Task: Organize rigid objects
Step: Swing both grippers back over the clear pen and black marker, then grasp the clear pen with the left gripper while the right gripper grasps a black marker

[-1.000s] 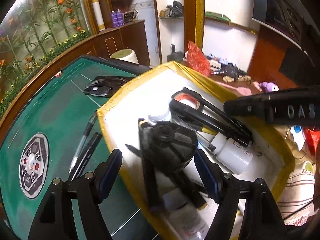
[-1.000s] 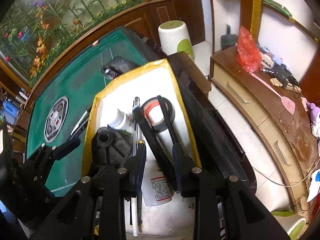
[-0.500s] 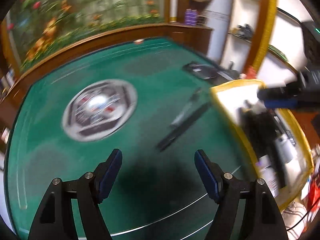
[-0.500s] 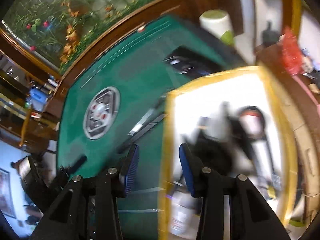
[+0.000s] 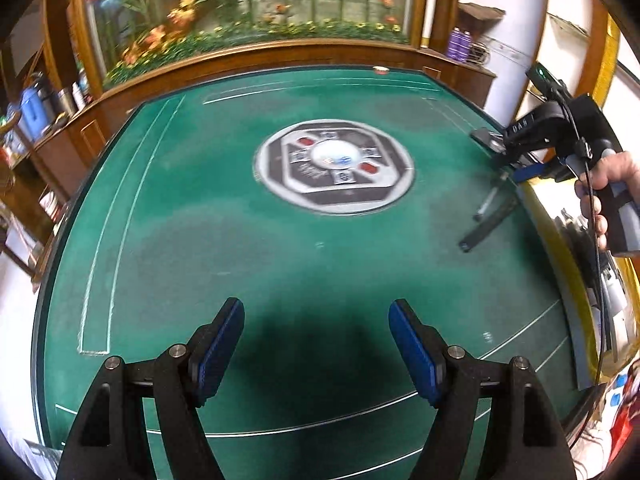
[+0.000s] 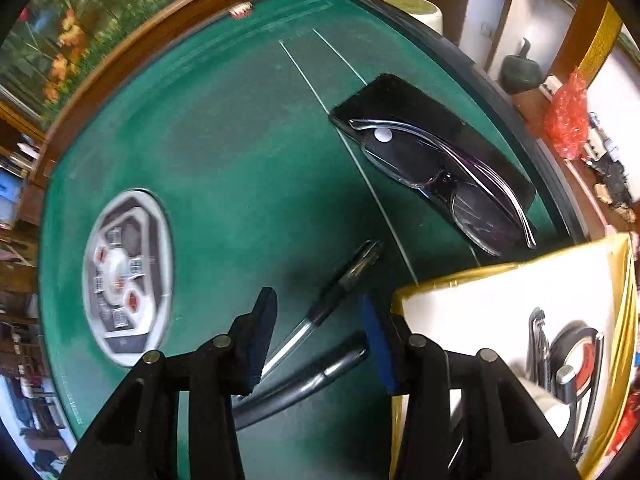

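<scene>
Reaching my right gripper (image 6: 316,336) down over the clear pen (image 6: 320,312), I hold its fingers partly open with nothing in them. To grab well, I should put one finger on each side of the thin round pen and squeeze softly so it does not roll. A fat black marker (image 6: 304,380) lies just beside it on the soft green table (image 6: 240,160), next to the white box (image 6: 500,292) with shiny gold edges. My left gripper (image 5: 316,344) hangs wide open, holding nothing.
</scene>
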The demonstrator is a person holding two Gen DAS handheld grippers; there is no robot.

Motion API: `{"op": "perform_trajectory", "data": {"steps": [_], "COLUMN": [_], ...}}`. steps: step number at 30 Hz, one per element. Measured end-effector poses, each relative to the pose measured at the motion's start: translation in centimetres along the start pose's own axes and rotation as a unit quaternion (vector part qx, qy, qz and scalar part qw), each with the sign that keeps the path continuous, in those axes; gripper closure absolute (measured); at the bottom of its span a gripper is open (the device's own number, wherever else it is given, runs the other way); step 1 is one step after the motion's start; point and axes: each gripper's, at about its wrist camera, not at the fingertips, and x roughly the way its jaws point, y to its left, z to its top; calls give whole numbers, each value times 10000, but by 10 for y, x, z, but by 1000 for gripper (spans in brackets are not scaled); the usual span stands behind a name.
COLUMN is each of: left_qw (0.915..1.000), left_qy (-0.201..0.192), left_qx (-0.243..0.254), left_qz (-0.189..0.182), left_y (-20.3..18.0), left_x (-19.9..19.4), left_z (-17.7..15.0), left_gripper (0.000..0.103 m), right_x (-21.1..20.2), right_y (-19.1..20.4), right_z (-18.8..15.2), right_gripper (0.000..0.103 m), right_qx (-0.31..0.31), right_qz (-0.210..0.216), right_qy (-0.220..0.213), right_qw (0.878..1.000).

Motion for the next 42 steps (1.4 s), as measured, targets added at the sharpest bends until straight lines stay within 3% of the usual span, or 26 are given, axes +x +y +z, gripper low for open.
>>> {"op": "perform_trajectory", "data": {"steps": [3,6,11,17,20,22,23,25,26,27,33,38,40,41,42], "left_qw": [10000,10000,9999,9994,9988,9984,9980,9968,9959,9950,9910,9887,9879,9875,9879], "left_qy": [13,32,59,166,240,264,302,407,478,542,728,866,962,994,988], "left_qx": [-33,5,72,90,91,135,131,117,112,110,119,162,147,130,118], "left_qz": [-6,-43,-130,-298,-412,-478,-544,-679,-756,-832,-1116,-1217,-1210,-1213,-1193], "left_y": [7,9,7,4,0,-4,-6,-10,-13,-15,-35,-53,-58,-61,-63], "left_x": [2,5,9,18,21,22,23,26,27,29,32,36,40,42,43], "left_z": [0,0,3,8,10,12,13,13,13,12,16,16,16,17,17], "left_gripper": [25,25,25,25,25,25,25,25,25,25,25,25,25,25,25], "right_x": [13,18,18,10,7,-7,-17,-36,-41,-44,-25,-6,-2,-2,-1], "right_y": [3,10,37,79,94,93,88,73,63,54,16,8,10,17,20], "right_z": [1,-6,-30,-111,-148,-151,-146,-130,-124,-117,-108,-97,-94,-94,-96], "right_gripper": [81,86,93,93,93,93,92,79,65,61,61,61,65,83,88], "right_qx": [42,-80,-551,-1290,-1482,-1518,-1494,-1370,-1322,-1279,-916,-865,-1048,-1148,-1291], "right_qz": [-208,-198,290,944,1517,1633,1607,1415,1240,1039,509,587,473,401,330], "right_qy": [146,57,160,504,935,744,515,116,-6,-93,-70,23,41,1,35], "right_qw": [9997,9998,9979,9858,9728,9720,9743,9803,9834,9863,9945,9945,9934,9926,9911]}}
